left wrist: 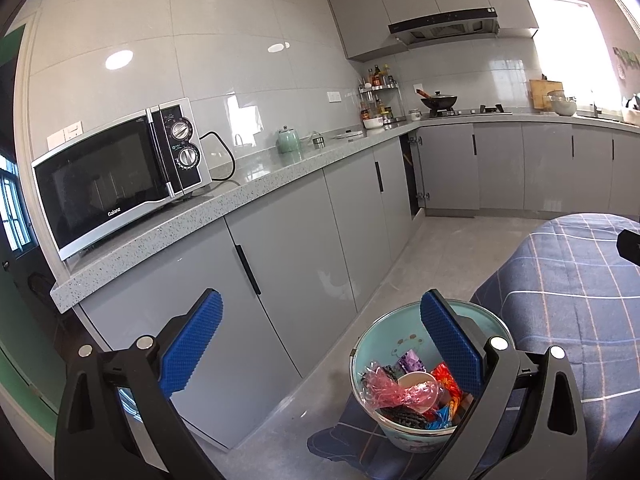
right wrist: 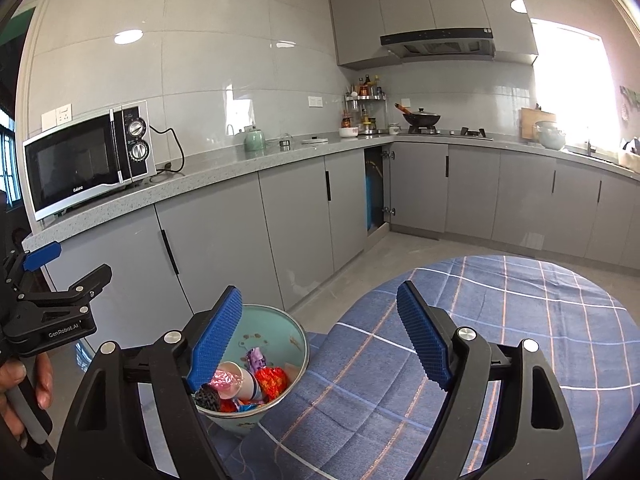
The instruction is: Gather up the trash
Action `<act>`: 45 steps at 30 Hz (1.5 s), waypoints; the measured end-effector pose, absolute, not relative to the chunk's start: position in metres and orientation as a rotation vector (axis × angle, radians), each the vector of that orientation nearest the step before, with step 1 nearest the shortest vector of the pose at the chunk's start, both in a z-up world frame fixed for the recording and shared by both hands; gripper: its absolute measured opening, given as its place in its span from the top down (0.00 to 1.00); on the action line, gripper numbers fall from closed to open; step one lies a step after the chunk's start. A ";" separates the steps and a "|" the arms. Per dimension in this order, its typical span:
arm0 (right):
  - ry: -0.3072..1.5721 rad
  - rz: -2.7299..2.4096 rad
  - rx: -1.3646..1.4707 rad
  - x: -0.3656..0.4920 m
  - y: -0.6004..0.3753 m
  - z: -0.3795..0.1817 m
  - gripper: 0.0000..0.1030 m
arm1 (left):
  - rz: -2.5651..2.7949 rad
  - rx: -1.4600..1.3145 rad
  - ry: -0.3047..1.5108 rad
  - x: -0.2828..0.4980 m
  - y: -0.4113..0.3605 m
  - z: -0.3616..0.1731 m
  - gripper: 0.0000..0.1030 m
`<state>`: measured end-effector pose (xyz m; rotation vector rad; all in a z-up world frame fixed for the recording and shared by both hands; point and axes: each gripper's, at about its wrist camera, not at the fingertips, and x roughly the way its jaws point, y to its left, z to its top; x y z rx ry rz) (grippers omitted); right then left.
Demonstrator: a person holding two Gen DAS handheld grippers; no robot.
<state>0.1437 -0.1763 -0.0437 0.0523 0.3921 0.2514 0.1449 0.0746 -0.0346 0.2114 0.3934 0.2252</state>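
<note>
Trash (right wrist: pixel 244 384) fills the bucket (right wrist: pixel 280 320) at the surface's (right wrist: pixel 480 360) edge; both grippers, left (left wrist: pixel 320 340) and right (right wrist: pixel 320 332), hover apart, empty.

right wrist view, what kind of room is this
A home kitchen, most likely: a microwave sits on the grey countertop, a wok rests on the gas stove under a range hood.

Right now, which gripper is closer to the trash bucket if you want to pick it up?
Probably the left gripper: the bucket sits right by its open fingers. The right gripper points mostly over the plaid tablecloth.
</note>
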 end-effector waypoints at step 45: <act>0.360 0.251 0.055 0.136 -0.176 -0.041 0.17 | 0.194 0.210 0.385 0.141 0.070 -0.035 0.05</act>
